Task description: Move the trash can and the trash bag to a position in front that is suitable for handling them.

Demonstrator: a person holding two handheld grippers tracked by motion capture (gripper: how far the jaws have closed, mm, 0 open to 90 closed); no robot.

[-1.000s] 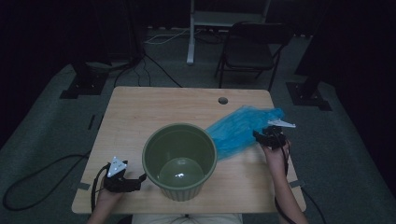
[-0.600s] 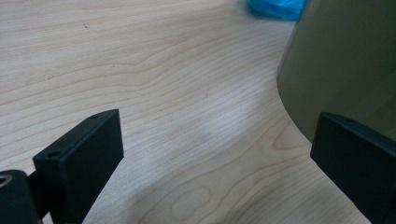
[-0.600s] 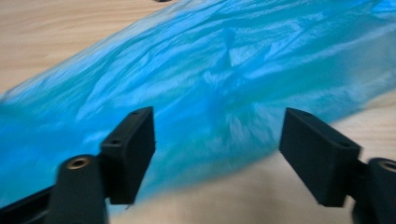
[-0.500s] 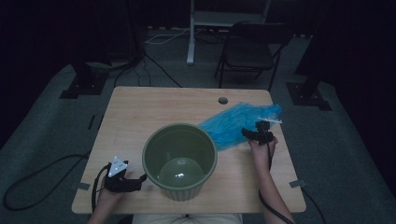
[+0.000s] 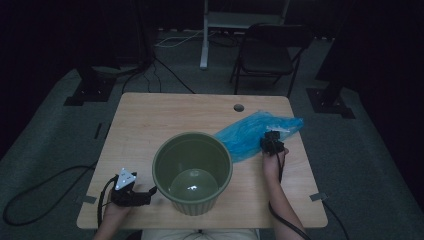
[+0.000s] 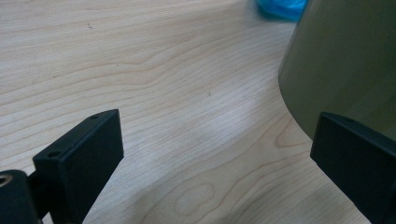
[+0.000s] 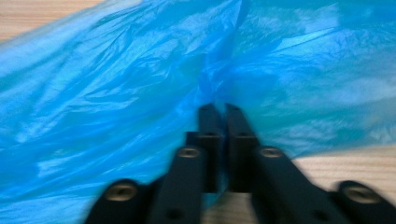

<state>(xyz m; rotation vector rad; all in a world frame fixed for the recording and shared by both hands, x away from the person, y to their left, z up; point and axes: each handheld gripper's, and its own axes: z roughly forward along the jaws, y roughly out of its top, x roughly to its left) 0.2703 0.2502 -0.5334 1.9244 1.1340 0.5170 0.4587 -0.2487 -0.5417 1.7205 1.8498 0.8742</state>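
Observation:
A crumpled blue plastic bag (image 5: 245, 132) lies on the wooden table (image 5: 165, 115) at the right, behind a dark green ribbed bucket (image 5: 192, 202) that stands upright near the front edge. My right gripper (image 5: 272, 142) sits at the bag's near right edge. Its jaws have just been closing, and in the right gripper view (image 7: 223, 109) they stand together with a fold of the bag (image 7: 116, 93) pinched between them. My left gripper (image 5: 150, 192) rests low at the front left, open, its jaws (image 6: 215, 140) pointing past the bucket's wall (image 6: 345, 60) without touching it.
A cable hole (image 5: 238, 107) marks the table's far edge. A folding chair (image 5: 267, 52) and stand feet sit on the carpet beyond the table. Cables trail off the table's front corners.
My right gripper has moved left and down onto the bag's near edge. The left gripper and the bucket have stayed in place.

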